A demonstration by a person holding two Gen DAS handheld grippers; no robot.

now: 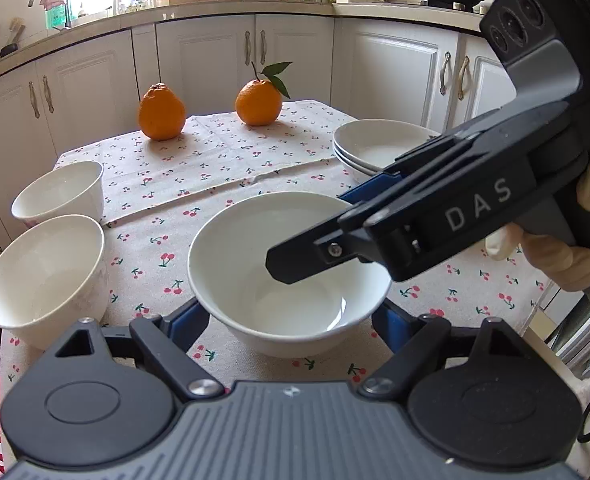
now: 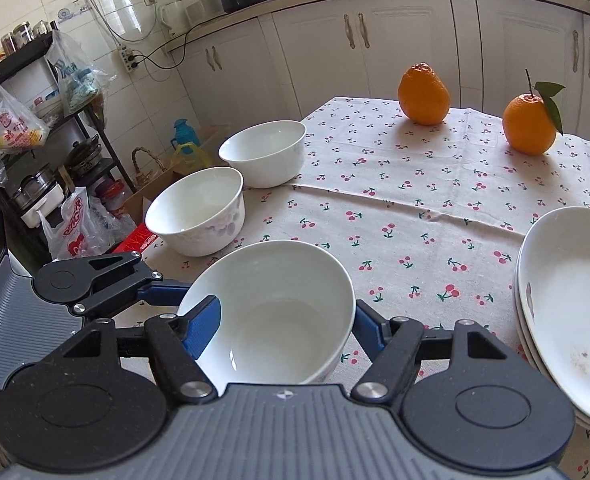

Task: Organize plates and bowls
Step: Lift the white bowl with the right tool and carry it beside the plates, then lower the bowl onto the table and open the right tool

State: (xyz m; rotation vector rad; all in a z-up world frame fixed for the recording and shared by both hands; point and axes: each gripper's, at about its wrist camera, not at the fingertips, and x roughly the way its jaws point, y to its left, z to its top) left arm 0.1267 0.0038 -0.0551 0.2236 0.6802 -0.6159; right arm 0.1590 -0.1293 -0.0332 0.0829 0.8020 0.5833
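Note:
A white bowl [image 1: 287,264] sits on the cherry-print tablecloth, seen also in the right wrist view [image 2: 279,312]. My left gripper [image 1: 291,320] is open, its blue fingers on either side of the bowl's base. My right gripper [image 2: 283,328] straddles the bowl's rim, one finger [image 2: 203,326] inside and one outside; in the left wrist view it [image 1: 315,256] reaches in from the right. Whether it pinches the rim I cannot tell. Two more white bowls [image 2: 195,212] [image 2: 265,152] stand at the left. Stacked white plates [image 2: 571,308] lie at the right.
Two oranges [image 2: 423,94] [image 2: 529,124] stand at the table's far side. White kitchen cabinets [image 1: 207,60] run behind. A metal rack with bags [image 2: 35,128] and floor clutter lie left of the table edge.

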